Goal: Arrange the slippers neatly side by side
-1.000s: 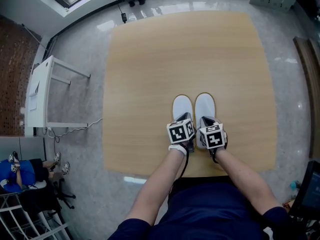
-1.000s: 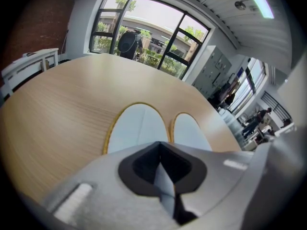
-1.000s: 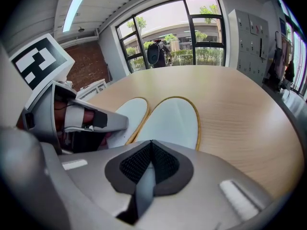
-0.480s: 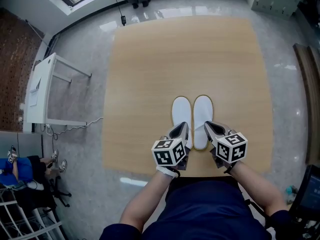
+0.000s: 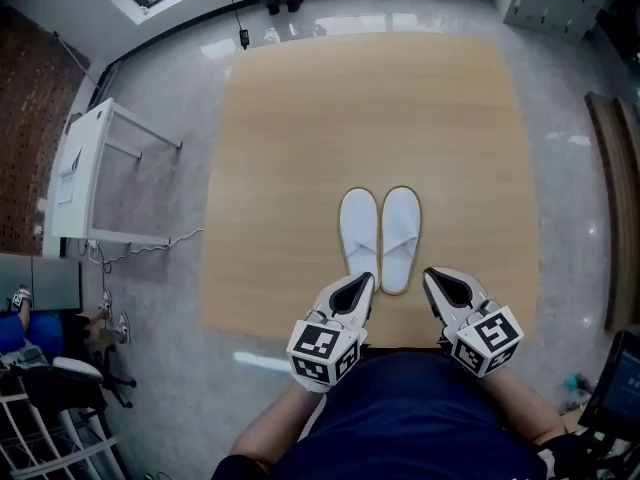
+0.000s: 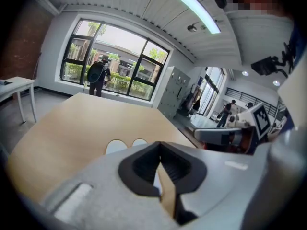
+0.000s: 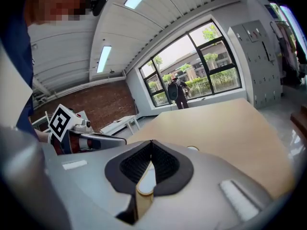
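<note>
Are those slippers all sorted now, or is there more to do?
It looks done. The two white slippers lie side by side on the table, toes pointing the same way, heels about level. Nothing is in hand: the left tool and right tool are both shut and empty near the table's front edge. I see nothing obvious left.

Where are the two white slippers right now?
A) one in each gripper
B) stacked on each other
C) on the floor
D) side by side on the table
D: the head view shows the slippers lying side by side on the table; the left gripper and right gripper hold nothing.
</note>
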`<state>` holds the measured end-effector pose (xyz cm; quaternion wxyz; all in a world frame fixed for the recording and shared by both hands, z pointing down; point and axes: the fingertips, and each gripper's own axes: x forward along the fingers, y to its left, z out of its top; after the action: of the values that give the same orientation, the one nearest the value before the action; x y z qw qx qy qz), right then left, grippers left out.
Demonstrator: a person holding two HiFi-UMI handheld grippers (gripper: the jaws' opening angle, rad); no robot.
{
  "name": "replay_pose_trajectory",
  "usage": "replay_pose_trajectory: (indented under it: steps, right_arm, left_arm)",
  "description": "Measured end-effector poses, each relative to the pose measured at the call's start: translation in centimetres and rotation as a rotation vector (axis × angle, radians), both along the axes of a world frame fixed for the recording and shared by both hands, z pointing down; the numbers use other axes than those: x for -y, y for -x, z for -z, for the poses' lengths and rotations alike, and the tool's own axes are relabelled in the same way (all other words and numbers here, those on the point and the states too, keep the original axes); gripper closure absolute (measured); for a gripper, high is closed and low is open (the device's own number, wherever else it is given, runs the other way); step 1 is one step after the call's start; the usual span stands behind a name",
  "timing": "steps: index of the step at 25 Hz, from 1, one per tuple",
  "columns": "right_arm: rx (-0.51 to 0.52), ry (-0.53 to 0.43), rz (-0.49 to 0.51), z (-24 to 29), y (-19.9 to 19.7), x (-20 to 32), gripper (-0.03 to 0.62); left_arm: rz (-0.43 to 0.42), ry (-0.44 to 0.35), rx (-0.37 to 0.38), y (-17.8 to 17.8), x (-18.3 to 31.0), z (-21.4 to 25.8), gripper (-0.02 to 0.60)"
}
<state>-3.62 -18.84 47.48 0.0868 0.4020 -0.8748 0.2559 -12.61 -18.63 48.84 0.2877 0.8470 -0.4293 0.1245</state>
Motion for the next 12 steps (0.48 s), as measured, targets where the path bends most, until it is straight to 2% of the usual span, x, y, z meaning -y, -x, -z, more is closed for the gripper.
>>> replay_pose_trajectory:
  steps: [4, 12]
  right_arm:
    - [-0.027, -0.112, 0.028, 2.0, 0.4, 0.4, 0.588]
    - [-0.01, -0.137, 0.045, 3.2, 0.6, -0.2, 0.588]
  left_arm:
    - [-0.063, -0.043, -0.027, -2.9, 0.2, 1.5, 0.577]
    - [-0.099, -0.028, -0.048, -4.6, -0.4, 1.4, 0.577]
